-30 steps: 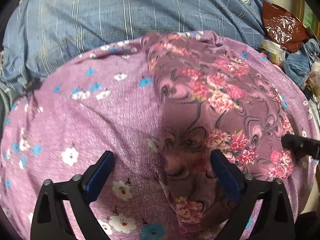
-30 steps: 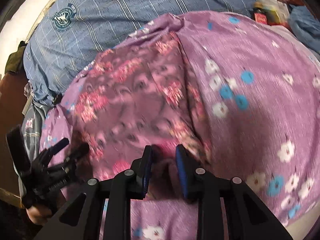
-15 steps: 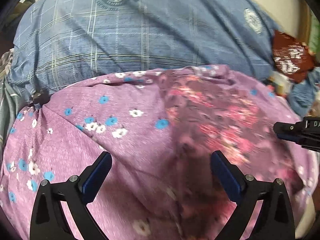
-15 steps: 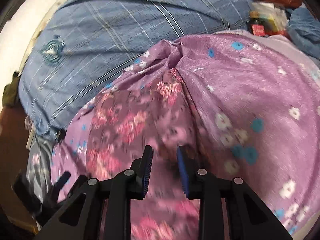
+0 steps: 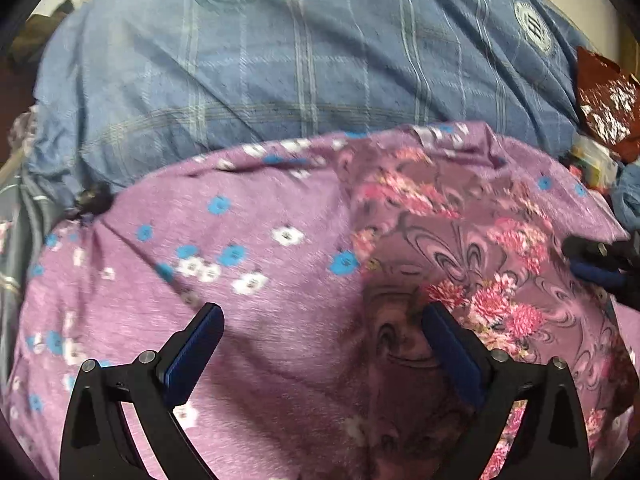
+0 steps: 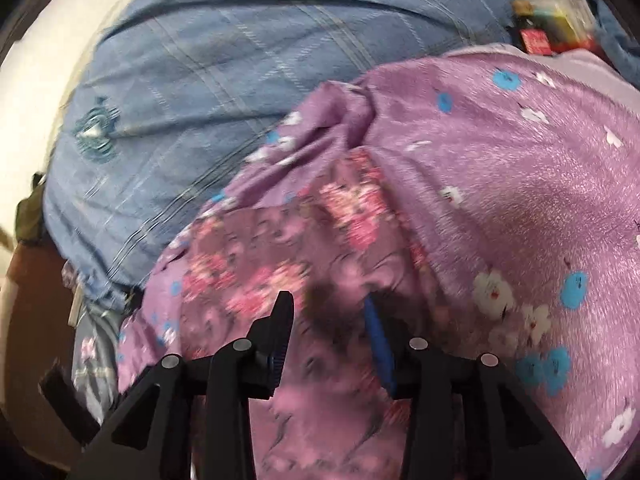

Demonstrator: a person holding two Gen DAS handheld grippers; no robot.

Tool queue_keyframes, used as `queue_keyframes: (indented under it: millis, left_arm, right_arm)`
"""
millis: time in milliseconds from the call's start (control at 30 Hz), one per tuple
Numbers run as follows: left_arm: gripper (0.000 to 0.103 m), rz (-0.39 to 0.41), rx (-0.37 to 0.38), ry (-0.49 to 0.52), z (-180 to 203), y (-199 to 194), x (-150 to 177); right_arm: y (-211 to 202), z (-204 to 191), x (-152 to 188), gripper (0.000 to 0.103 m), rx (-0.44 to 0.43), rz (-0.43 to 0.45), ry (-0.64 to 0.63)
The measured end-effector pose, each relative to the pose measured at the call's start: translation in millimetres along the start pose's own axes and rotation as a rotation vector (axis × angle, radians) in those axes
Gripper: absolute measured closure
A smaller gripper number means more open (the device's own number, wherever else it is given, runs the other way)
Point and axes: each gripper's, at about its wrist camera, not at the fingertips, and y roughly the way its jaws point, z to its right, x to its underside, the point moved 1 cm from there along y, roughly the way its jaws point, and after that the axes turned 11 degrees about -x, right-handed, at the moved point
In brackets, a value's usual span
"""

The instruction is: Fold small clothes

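Note:
A small mauve garment (image 5: 460, 248) printed with pink flowers lies spread on a lilac blanket (image 5: 240, 280) dotted with blue and white flowers. My left gripper (image 5: 320, 320) hovers over the garment's left edge, jaws wide open and holding nothing. At that view's right edge the right gripper (image 5: 600, 264) shows over the garment's far side. In the right wrist view the garment (image 6: 280, 264) is blurred. My right gripper (image 6: 327, 308) hangs over it with jaws opening. Cloth lies beneath the gap, and the pads do not press on it.
Blue plaid bedding (image 5: 280, 80) fills the far side behind the blanket. A red-brown foil bag (image 5: 604, 100) and a blue cloth (image 5: 628, 196) lie at the right. Small packs and a bottle (image 6: 548, 28) sit by the blanket's far corner. A pale wall (image 6: 40, 60) stands at the left.
Both grippers drew back, so more blue bedding shows. The right gripper's jaws, shut on a fold of the garment, have spread apart. The left gripper stayed wide open.

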Motion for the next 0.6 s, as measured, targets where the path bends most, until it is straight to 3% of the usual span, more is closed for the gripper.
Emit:
queue_keyframes:
  millis: [133, 233, 333, 600]
  left_arm:
    - [0.003, -0.006, -0.080, 0.057, 4, -1, 10]
    - [0.003, -0.010, -0.073, 0.057, 4, 1, 15]
    - [0.004, -0.004, -0.049, 0.057, -1, -10, 9]
    - [0.004, 0.089, -0.084, -0.001, -31, -37, 8]
  right_arm:
    - [15, -14, 15, 0.064, 0.090, -0.053, -0.080]
    - [20, -19, 18, 0.063, 0.141, -0.054, -0.116]
    - [9, -23, 20, 0.064, 0.127, -0.011, -0.116]
    - [1, -59, 27, 0.064, 0.030, 0.059, -0.222]
